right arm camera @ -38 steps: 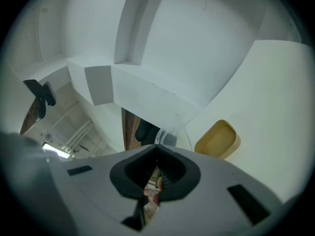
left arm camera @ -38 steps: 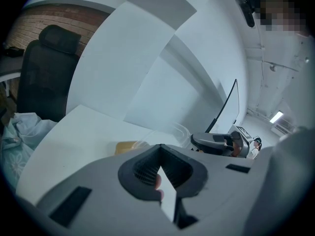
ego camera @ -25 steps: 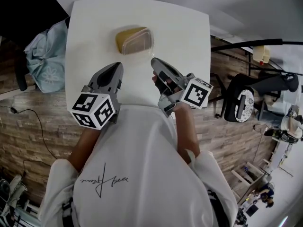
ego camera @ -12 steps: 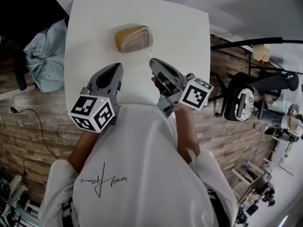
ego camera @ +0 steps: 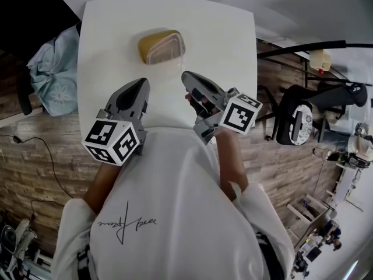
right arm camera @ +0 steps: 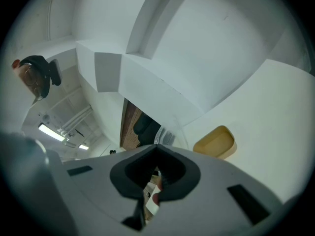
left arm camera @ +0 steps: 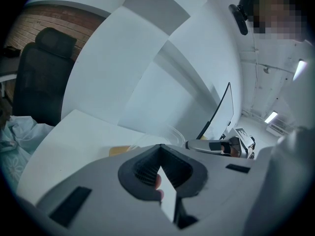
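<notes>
Head view gives me both tools over the near part of the white table (ego camera: pixel 224 37). The left gripper (ego camera: pixel 139 84) has its jaws together, tapering to a single tip, with nothing between them. The right gripper (ego camera: pixel 186 76) is the same: jaws closed on themselves, nothing held. The two tips are near each other, the right one a little further forward.

Ahead of both tips, and between their lines, stands the yellow container (ego camera: pixel 161 46) with a clear lid over it. It rests on the table, apart from either tool, and nearer the left gripper's tip than the right's.

From the left gripper view I see the closed jaws meet at a point (left arm camera: pixel 158 146). Just beyond them a strip of the yellow container (left arm camera: pixel 120 150) shows, and the right gripper (left arm camera: pixel 216 145) lies off to that tool's right.

From the right gripper view the jaws also meet (right arm camera: pixel 157 146). The yellow container (right arm camera: pixel 214 142) sits ahead and to that tool's right, on the bare table top.

Off the left gripper's outer side, past the table's edge, a pale blue cloth (ego camera: pixel 51 69) lies bunched. Off the right gripper's outer side a black chair (ego camera: pixel 303 121) stands on the wooden floor.
</notes>
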Demonstrator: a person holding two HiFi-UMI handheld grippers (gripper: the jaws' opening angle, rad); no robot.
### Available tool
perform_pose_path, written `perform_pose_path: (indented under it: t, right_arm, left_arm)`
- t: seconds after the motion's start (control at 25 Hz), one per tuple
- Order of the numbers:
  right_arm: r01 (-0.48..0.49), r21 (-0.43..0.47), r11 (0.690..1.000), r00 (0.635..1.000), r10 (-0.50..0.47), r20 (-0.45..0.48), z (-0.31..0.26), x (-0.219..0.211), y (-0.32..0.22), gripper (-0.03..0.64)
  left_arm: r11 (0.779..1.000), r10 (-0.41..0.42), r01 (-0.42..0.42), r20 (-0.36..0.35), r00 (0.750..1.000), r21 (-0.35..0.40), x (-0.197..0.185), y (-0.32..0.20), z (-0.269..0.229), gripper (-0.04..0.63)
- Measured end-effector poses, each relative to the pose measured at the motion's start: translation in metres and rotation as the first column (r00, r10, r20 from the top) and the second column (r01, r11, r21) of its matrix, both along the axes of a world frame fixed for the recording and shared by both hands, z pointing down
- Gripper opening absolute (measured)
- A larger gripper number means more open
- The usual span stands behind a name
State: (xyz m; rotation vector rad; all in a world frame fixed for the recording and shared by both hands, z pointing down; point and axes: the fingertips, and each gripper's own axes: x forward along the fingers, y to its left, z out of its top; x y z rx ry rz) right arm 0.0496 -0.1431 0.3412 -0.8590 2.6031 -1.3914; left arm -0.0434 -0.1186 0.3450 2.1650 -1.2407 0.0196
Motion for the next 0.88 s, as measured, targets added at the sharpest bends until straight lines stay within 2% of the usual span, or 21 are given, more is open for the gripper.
perform_pose_path:
  t: [0.36, 0.6, 0.88]
  right_arm:
    - [0.035, 0.004, 0.999, 0.999, -0.035, -0.031, -0.002, -0.002, 0.002, 0.011]
    - [0.073, 0.016, 0.997, 0.997, -0.072, -0.041, -0.008, -0.003, 0.004, 0.011]
    - [0.117, 0.032, 0.993, 0.991, -0.115, -0.064, -0.012, -0.007, 0.005, 0.011]
  left_arm:
    - [1.0, -0.014, 0.014, -0.023, 1.0, -0.008, -0.006, -0.002, -0.002, 0.003]
    - [1.0, 0.0, 0.0, -0.007, 1.0, -0.003, -0.005, 0.0, -0.004, 0.003]
    - [1.0, -0.022, 0.022, -0.006, 1.0, 0.0, -0.01, -0.001, -0.005, 0.003]
